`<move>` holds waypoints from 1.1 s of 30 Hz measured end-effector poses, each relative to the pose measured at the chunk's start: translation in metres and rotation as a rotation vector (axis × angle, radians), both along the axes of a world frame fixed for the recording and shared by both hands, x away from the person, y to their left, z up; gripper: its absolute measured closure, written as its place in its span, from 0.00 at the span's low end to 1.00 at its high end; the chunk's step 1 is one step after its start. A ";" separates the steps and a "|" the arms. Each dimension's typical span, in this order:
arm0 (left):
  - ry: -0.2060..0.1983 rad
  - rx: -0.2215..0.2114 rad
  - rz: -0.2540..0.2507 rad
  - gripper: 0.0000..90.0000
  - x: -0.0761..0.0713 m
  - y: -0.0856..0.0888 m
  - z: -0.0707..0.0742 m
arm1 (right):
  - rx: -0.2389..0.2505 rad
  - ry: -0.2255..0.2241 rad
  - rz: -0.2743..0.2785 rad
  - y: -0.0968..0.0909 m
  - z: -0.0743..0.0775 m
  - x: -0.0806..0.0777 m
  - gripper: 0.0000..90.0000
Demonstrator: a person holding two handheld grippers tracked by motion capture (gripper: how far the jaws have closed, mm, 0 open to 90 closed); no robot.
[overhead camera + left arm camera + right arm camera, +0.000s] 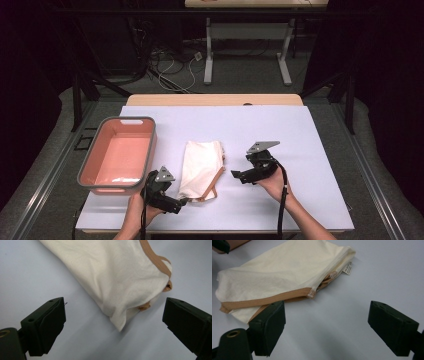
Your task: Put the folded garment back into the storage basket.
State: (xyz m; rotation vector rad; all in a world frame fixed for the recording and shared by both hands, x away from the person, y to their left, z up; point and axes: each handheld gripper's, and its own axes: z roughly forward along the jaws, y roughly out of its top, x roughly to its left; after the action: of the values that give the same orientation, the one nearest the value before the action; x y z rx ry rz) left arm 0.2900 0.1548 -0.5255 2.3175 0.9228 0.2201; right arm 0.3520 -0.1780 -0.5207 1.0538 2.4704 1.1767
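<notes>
High view: folded cream cloth with tan trim (201, 169) lies mid-table on the pale sheet, right of the pink plastic bin (119, 154). Left gripper (181, 202) held low, pointing at the cloth's near corner; right gripper (235, 174) just beside its right edge.

Left gripper view: jaws spread, cloth (117, 277) ahead, unpinched.

Right gripper view: jaws spread, nothing between them; cloth (282, 272) just ahead.

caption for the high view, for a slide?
Folded cream cloth on the table between open left gripper and right gripper; pink bin at left.
</notes>
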 end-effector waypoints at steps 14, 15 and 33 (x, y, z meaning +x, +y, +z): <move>-0.036 0.025 -0.029 0.01 0.025 -0.028 0.016 | -0.003 -0.020 0.001 -0.014 -0.001 -0.026 0.08; -0.034 0.028 -0.032 0.01 0.027 -0.029 0.017 | -0.005 -0.025 0.003 -0.014 -0.002 -0.027 0.08; -0.008 0.014 0.037 0.00 0.067 -0.034 0.007 | 0.012 -0.052 -0.010 -0.031 0.000 -0.045 0.05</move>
State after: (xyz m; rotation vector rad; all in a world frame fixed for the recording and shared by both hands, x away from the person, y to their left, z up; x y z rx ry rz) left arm 0.3573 0.1208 -0.5186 2.3121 0.9638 0.2520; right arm 0.3066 -0.2086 -0.5212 1.0237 2.4188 1.2025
